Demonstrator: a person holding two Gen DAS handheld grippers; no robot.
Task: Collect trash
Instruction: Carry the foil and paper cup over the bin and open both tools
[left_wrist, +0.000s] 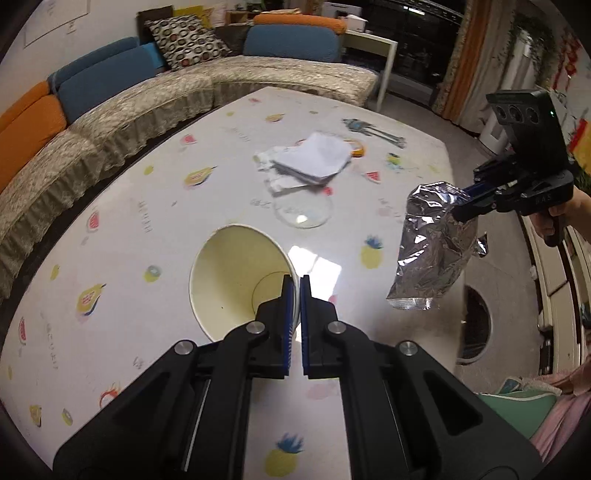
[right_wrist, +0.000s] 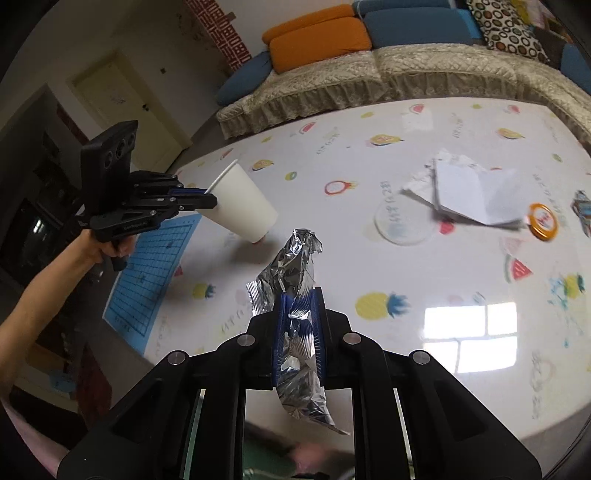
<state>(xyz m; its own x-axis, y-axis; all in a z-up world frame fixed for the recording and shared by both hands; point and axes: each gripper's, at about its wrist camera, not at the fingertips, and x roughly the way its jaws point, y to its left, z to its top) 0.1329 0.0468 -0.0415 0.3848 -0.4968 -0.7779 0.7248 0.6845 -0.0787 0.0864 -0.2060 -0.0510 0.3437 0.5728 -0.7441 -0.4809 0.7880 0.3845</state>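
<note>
Paper first, at the left: the left gripper (left_wrist: 297, 295) pinches the rim of a white paper cup (left_wrist: 236, 280), one finger inside the mouth and one outside, jaws nearly together with only the thin wall between them. In the right wrist view the cup hangs tilted, clear of the fruit-patterned table (right_wrist: 369, 258). That grip is slim; a quick swing could crease the rim and let the cup slide out, or tip out any dregs, though its inside looks dry.

Further right, loose white papers (left_wrist: 310, 162) lie mid-table beside a clear round lid (left_wrist: 303, 214) and an orange-rimmed lid (left_wrist: 357, 147), all yet to be gathered. A gripper passing low could sweep them off the edge.

Rightmost, the right gripper (right_wrist: 300, 314) is clamped on a crumpled silver foil bag (right_wrist: 295, 288), jaws slightly apart around its crushed middle, the bag lifted off the table. Foil is slippery and springy, so it may creep out of the pads while carried.
</note>
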